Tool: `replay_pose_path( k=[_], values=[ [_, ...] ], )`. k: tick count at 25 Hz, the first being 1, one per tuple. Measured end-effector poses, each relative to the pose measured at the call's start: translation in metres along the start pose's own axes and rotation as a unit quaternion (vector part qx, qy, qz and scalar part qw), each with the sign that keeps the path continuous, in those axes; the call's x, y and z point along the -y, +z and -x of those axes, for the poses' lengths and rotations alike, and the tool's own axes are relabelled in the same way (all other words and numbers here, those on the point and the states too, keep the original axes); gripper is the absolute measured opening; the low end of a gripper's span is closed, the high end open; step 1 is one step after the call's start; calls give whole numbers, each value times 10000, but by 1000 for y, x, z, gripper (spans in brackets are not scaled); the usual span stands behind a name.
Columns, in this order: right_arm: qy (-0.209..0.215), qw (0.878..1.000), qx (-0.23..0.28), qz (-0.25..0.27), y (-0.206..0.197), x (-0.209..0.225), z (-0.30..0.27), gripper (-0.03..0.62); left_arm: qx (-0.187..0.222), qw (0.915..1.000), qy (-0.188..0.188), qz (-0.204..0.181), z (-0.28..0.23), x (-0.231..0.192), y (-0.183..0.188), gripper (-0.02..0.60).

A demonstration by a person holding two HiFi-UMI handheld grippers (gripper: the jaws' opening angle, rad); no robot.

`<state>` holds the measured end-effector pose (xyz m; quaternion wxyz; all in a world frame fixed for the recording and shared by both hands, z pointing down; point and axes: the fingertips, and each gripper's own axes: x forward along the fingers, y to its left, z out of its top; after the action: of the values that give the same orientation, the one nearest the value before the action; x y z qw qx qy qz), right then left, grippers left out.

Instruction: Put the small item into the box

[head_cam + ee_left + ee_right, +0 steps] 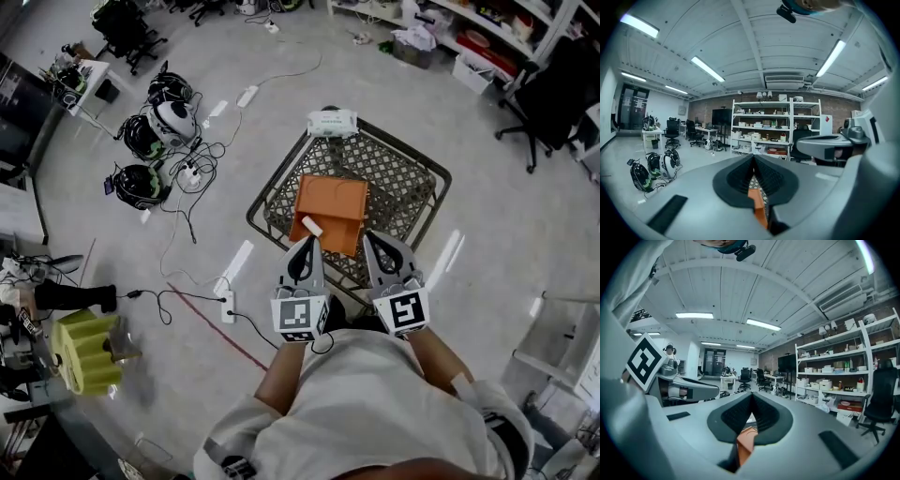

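The small item [311, 226] lies on the box's [339, 192] near left corner, just past your left gripper [308, 242] — long axis slanting across its line of reach. The right gripper [369, 237] is farther off. Both pairs of jaws are pressed together, empty.

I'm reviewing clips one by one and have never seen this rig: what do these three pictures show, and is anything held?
No robot here: a person holds a two-jaw gripper in each hand, the left gripper and right gripper. One picture comes from a head camera looking down; the others ride on the grippers. On the floor stands a wire basket holding an orange box. A small white item lies at the left gripper's tip; both grippers' jaws look closed, with nothing seen between them.
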<state>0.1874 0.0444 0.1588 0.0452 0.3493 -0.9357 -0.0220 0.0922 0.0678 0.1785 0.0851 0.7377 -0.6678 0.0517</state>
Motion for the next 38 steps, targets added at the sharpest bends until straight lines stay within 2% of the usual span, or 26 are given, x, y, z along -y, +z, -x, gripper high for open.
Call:
replay_pose_path(
  k=[12, 38],
  values=[
    [-130, 9996, 228, 40, 32, 9, 18, 3, 291, 9993, -144, -163, 7, 21, 31, 9],
    [-28, 9997, 208, 81, 32, -4, 22, 3, 251, 9992, -234, -184, 15, 27, 27, 9]
  ],
)
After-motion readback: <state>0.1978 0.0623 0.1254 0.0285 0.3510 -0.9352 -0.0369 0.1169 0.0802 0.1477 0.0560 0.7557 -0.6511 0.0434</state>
